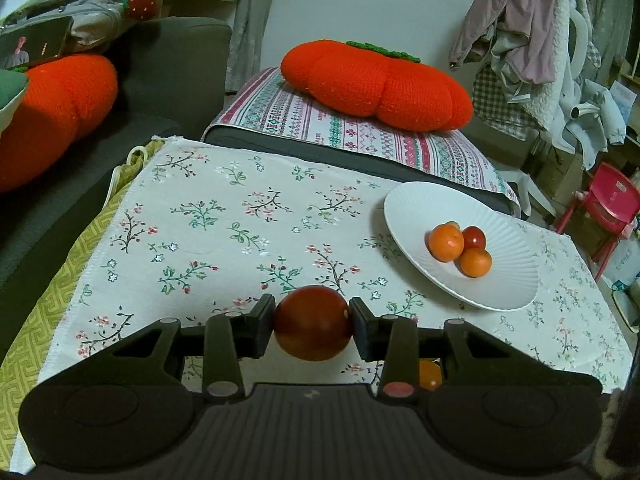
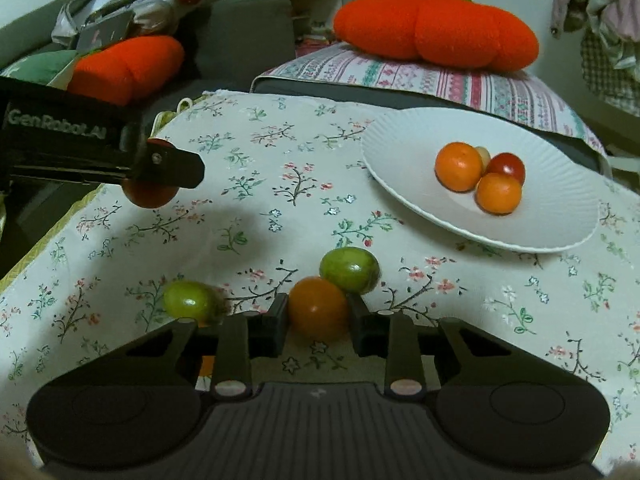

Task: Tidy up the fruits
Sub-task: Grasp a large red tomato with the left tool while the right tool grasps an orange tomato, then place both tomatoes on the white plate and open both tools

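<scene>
Jaws of the left gripper (image 1: 313, 326) are clamped on a dark red fruit (image 1: 313, 323), one pad on each flank, and the right wrist view shows it carried clear of the cloth. Holding it at its widest girth probably keeps the round body from rolling out.

Jaws of the right gripper (image 2: 319, 314) bracket an orange fruit (image 2: 318, 308) resting on the floral cloth (image 2: 260, 184) that covers the tabletop. The pads sit at its sides, but whether they press it cannot be told. One green fruit (image 2: 349, 270) touches the orange fruit just ahead and right of these jaws; a second green fruit (image 2: 190, 300) lies to their left, near the left pad.

Ahead and to the right of both sets of jaws stands the white plate (image 2: 400, 136), already loaded with a cluster of orange and red fruits. It is judged to be the collection point, so the red fruit needs a forward-right carry.

Beyond the tabletop, an orange plush cushion (image 1: 376, 80) rests on a striped blanket (image 1: 304, 120).
</scene>
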`<state>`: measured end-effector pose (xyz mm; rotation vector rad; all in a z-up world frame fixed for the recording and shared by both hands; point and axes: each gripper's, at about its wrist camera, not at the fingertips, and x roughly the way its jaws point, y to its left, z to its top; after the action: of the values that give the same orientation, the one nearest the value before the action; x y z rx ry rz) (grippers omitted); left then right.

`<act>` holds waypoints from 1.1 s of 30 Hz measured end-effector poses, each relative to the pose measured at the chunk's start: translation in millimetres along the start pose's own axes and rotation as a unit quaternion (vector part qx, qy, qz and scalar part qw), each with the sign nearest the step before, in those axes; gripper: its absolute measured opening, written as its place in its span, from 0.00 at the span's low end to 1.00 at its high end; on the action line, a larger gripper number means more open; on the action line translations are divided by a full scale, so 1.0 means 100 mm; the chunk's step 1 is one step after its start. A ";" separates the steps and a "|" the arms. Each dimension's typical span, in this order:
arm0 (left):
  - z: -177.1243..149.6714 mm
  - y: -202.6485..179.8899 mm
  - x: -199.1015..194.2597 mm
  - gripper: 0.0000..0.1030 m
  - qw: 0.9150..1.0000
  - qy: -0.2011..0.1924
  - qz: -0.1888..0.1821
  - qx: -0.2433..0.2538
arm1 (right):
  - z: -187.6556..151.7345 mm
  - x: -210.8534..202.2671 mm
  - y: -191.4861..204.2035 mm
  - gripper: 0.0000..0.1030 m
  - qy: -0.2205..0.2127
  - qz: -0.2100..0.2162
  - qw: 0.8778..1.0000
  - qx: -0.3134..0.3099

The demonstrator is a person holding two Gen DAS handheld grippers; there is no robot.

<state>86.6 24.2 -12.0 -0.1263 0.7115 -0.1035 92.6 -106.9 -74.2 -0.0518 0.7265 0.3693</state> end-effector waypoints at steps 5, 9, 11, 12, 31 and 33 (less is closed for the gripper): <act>0.00 0.00 -0.01 0.33 1.000 -0.003 0.001 0.002 | 0.04 -0.11 -0.01 0.26 -0.005 0.006 1.000 0.008; 0.00 -0.02 0.00 0.33 1.000 -0.004 0.000 0.005 | 0.07 -0.17 -0.03 0.26 -0.011 0.009 1.000 0.016; 0.00 -0.01 0.01 0.33 1.000 -0.004 -0.002 0.003 | 0.10 -0.20 -0.07 0.26 -0.018 0.012 0.999 0.025; 0.01 -0.01 0.01 0.33 1.000 -0.004 -0.002 0.002 | 0.12 -0.22 -0.10 0.26 -0.022 0.012 0.999 0.031; 0.04 -0.70 0.27 0.33 0.990 -0.052 -0.081 0.100 | 0.23 -0.59 -1.31 0.26 -0.094 -0.042 0.964 0.245; 0.04 -0.80 0.33 0.33 0.988 -0.060 -0.090 0.114 | 0.23 -0.53 -1.32 0.26 -0.088 -0.044 0.966 0.241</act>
<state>110.2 -58.6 -17.8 0.0230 0.5628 -0.3471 117.1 -243.1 -32.8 0.4031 0.6194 0.1028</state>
